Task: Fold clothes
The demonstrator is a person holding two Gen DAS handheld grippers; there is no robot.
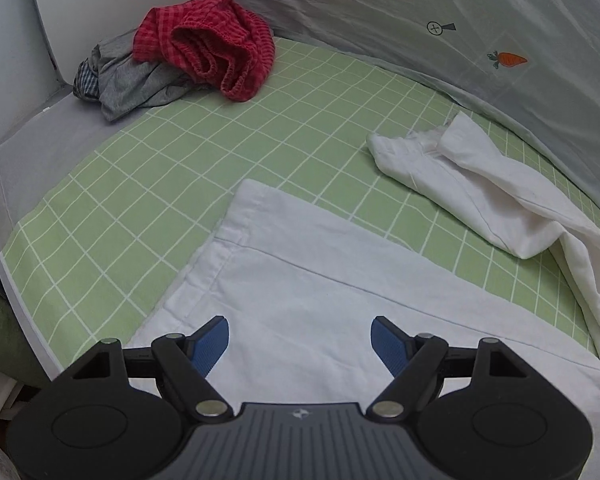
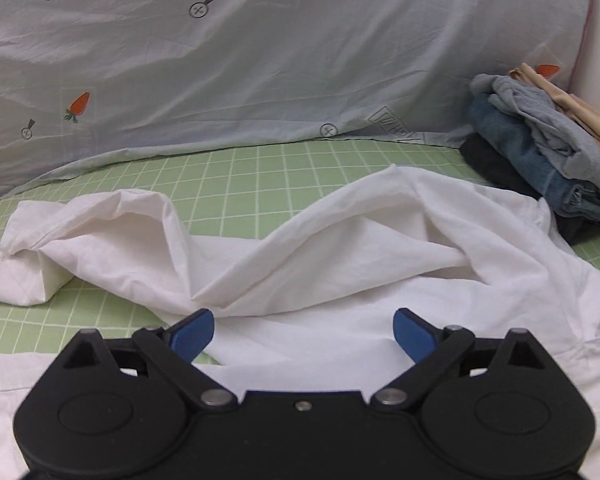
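A white shirt (image 1: pixel 320 300) lies on the green checked sheet (image 1: pixel 148 184). Its body is spread flat, its hem corner points far left, and one sleeve (image 1: pixel 472 184) lies crumpled at the right. My left gripper (image 1: pixel 300 340) hovers open just above the flat white cloth, nothing between its blue pads. In the right wrist view the same shirt (image 2: pixel 340 248) is rumpled, with a sleeve (image 2: pixel 80 240) trailing left. My right gripper (image 2: pixel 304 334) is open over the shirt's near part, holding nothing.
A red checked garment (image 1: pixel 212 48) and grey clothes (image 1: pixel 128 80) are heaped at the far left corner. A stack of folded clothes (image 2: pixel 548 160) sits at the far right. A pale quilt with carrot prints (image 2: pixel 280 60) borders the back.
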